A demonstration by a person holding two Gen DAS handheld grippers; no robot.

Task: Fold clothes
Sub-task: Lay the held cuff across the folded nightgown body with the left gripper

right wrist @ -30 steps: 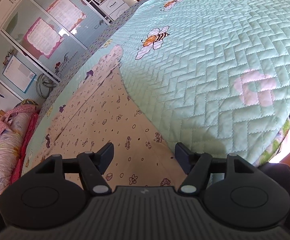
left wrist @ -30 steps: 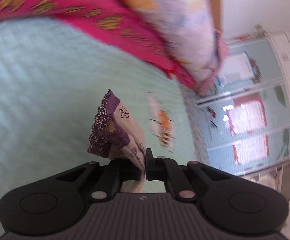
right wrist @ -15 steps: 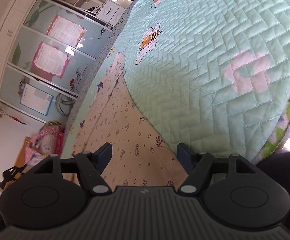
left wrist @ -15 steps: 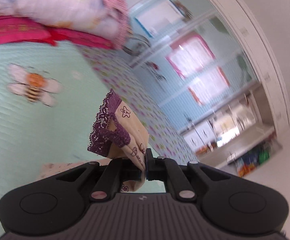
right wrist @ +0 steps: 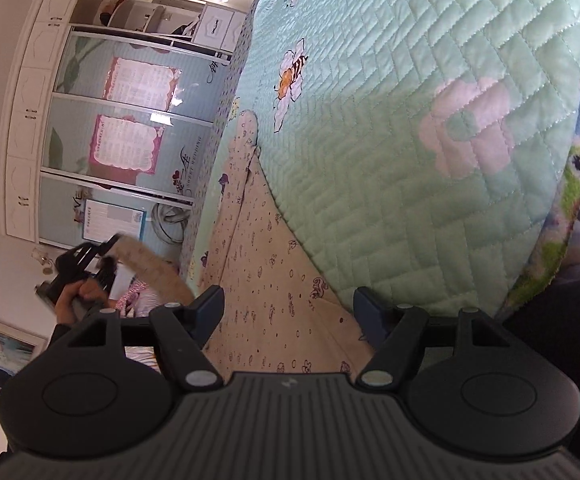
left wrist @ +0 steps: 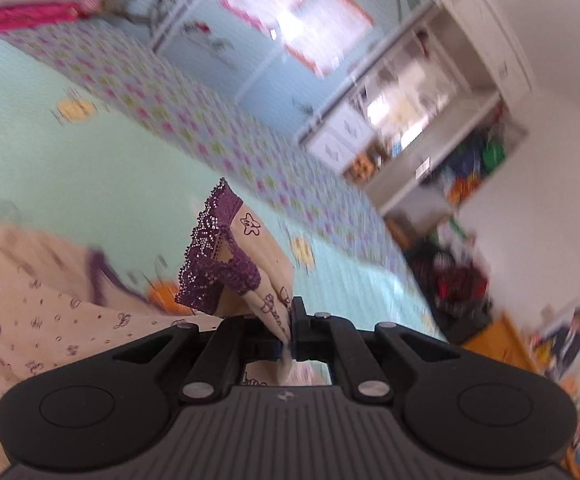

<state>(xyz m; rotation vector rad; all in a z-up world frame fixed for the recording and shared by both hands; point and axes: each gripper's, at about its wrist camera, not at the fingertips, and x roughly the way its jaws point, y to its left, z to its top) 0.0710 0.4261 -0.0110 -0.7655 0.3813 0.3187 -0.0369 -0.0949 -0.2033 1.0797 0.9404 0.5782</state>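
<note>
A beige printed garment (right wrist: 265,280) with small dark doodles lies stretched along the mint quilted bedspread (right wrist: 410,100). My left gripper (left wrist: 287,330) is shut on one end of it, a corner with purple lace trim (left wrist: 213,264) that stands up from between the fingers. The rest of the garment (left wrist: 29,300) trails off to the lower left in the left wrist view. My right gripper (right wrist: 287,312) hovers open just over the near end of the cloth, nothing pinched between its fingers. In the right wrist view the left gripper (right wrist: 77,264), held by a hand, lifts the cloth at the far left.
Pillows and a pink blanket (left wrist: 21,4) are piled at the head of the bed. A wardrobe with sliding doors and pink posters (right wrist: 125,120) runs along the far side. Shelves and a heap of clutter (left wrist: 454,276) stand beyond the bed's foot. The quilt's edge (right wrist: 562,200) drops off at right.
My left gripper swung across the bed with the lace corner still pinched, its view sweeping from the pillows to the wardrobe and shelves. The right gripper rolled and shifted slightly over the cloth, staying open.
</note>
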